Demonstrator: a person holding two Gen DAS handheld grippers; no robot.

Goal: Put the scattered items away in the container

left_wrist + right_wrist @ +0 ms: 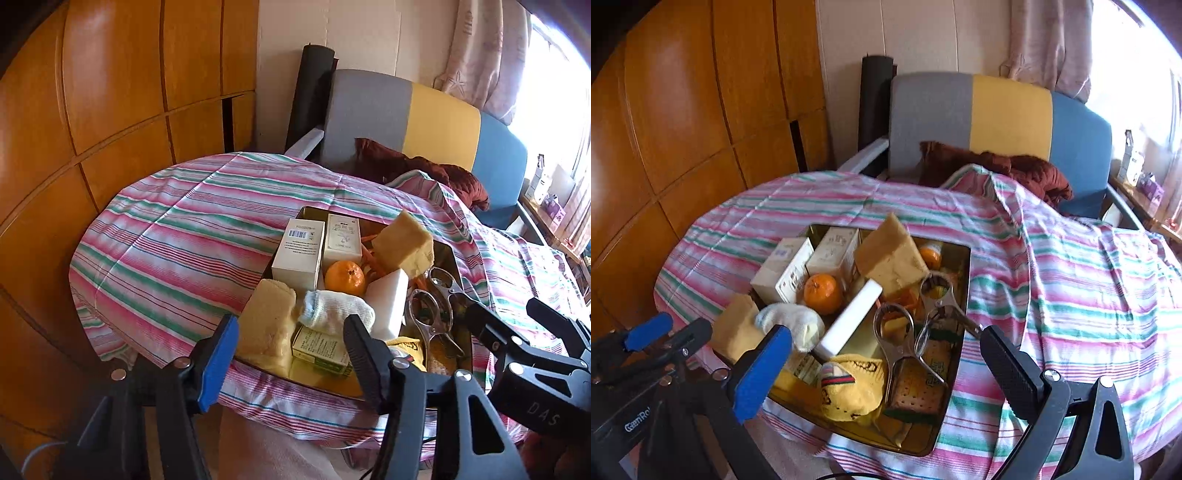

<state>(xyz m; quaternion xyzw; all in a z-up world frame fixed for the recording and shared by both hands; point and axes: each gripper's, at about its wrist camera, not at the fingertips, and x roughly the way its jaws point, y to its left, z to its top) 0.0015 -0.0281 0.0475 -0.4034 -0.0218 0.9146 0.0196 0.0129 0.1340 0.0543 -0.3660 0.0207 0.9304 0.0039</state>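
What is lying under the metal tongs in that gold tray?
Under the metal tongs you can see a cracker packet and, beside it, a yellow sock in the tray. Whatever sits deeper beneath them is covered.

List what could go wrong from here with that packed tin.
1. The tan sponge block sits tilted atop the boxes in the tin; a bump may tip it out.
2. The metal tongs lie loose over other items and could snag a finger of the right gripper.
3. The tin rests on the loose striped cloth, so dragging may shift it.
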